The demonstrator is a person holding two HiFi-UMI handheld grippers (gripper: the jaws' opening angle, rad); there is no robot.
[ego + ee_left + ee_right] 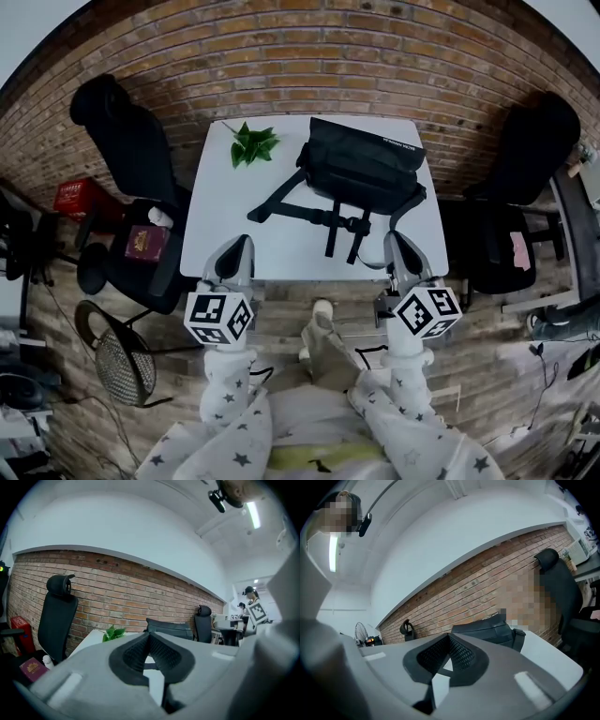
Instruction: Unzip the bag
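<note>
Clenched on nothing, left gripper (234,247) and right gripper (401,246) sit short of the bag (361,167), ahead of both on the table (225,206). Unpinned, the soft bag would likely slide when its zip is pulled.

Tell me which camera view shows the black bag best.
Head view: the whole bag and its straps show on the white table. Both gripper views catch only its upper part.
</note>
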